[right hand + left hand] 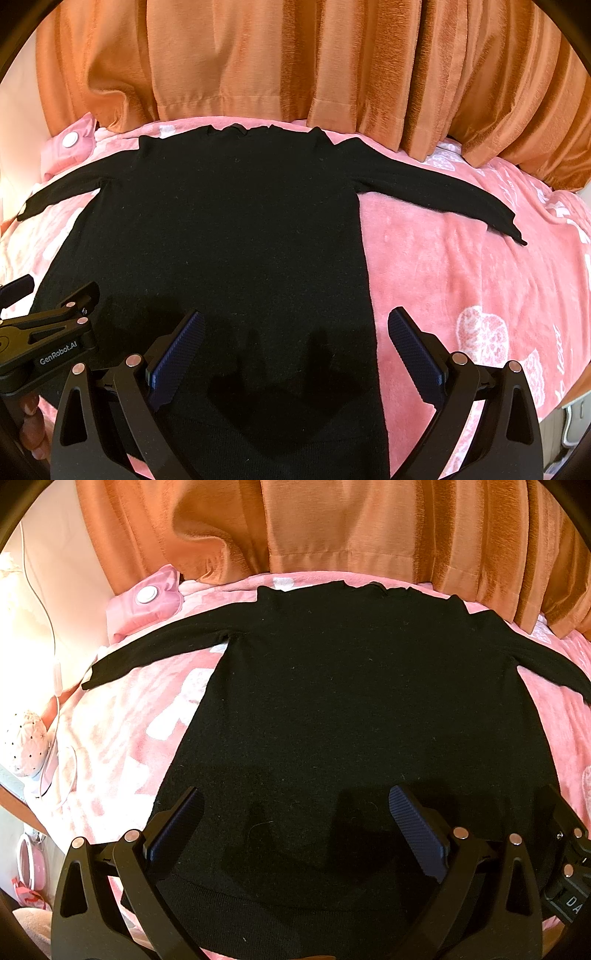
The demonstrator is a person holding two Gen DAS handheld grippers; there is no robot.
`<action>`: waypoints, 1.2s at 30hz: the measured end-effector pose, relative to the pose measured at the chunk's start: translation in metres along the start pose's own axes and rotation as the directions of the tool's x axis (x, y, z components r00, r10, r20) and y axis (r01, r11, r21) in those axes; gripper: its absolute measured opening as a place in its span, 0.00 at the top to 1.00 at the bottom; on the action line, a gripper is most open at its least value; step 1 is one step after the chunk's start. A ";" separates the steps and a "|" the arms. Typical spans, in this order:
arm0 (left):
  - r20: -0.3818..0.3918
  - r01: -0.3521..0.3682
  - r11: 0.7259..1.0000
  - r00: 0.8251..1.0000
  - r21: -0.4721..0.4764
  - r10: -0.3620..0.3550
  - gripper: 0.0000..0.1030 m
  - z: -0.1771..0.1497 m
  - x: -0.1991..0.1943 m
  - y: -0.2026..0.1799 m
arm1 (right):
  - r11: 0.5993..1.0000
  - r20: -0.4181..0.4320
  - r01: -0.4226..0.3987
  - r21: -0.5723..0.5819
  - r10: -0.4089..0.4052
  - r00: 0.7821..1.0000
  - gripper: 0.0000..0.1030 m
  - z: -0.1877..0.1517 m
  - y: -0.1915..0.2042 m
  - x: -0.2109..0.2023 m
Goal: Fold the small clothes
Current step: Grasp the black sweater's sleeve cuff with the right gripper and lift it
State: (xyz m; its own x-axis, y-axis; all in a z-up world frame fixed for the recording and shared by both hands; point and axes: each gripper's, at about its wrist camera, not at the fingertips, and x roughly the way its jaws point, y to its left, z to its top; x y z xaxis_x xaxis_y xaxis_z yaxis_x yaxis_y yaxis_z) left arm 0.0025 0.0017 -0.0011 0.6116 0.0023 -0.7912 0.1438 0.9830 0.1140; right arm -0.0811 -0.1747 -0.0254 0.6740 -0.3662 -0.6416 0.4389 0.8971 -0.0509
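A black long-sleeved sweater [351,701] lies flat on a pink blanket [122,731], sleeves spread out to both sides, neck toward the curtain. It also shows in the right wrist view [229,229]. My left gripper [295,812] is open and empty, hovering above the sweater's lower left part near the hem. My right gripper [295,332] is open and empty above the lower right edge of the sweater; its right finger is over the blanket [461,277]. The left gripper's body [48,339] shows at the left of the right wrist view.
An orange curtain [332,528] hangs behind the bed. A pink pouch with a white button [147,594] lies at the far left corner. White cables and a white dotted object [26,746] sit off the bed's left edge.
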 end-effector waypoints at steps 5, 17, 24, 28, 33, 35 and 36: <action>-0.007 0.015 1.000 1.000 -0.005 -0.015 0.05 -0.002 0.002 0.005 | 1.000 -0.001 -0.010 0.001 0.010 1.000 0.05 0.003 0.000 0.000; 0.352 0.288 0.955 0.903 -0.073 -0.246 0.05 0.105 -0.057 0.040 | 0.839 -0.032 -0.012 0.544 0.035 0.999 0.05 0.099 -0.249 0.052; 0.088 0.214 0.968 0.975 -0.131 -0.203 0.05 0.117 0.036 0.027 | 0.694 -0.146 0.115 0.711 -0.015 0.989 0.28 0.071 -0.358 0.133; 0.092 0.249 0.961 0.967 -0.120 -0.239 0.05 0.120 0.041 0.018 | 0.681 -0.153 0.131 0.720 -0.029 0.988 0.32 0.071 -0.369 0.158; 0.086 0.308 0.946 0.950 -0.101 -0.300 0.06 0.123 0.048 0.008 | 0.674 -0.063 0.049 0.737 -0.003 0.998 0.72 0.094 -0.363 0.171; 0.093 0.320 0.943 0.946 -0.094 -0.311 0.08 0.124 0.047 0.008 | 0.694 -0.006 -0.016 0.720 0.029 1.000 0.92 0.113 -0.350 0.168; 0.092 0.323 0.942 0.945 -0.094 -0.315 0.08 0.125 0.048 0.009 | 0.735 0.040 -0.043 0.676 0.021 0.999 0.92 0.130 -0.332 0.158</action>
State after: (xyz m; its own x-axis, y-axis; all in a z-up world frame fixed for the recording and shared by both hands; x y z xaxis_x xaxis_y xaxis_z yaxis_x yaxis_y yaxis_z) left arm 0.1304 -0.0122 0.0374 0.6038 -0.3243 -0.7282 0.2602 0.9437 -0.2045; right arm -0.0430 -0.5620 -0.0100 0.7065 -0.3568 -0.6111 0.6958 0.5081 0.5077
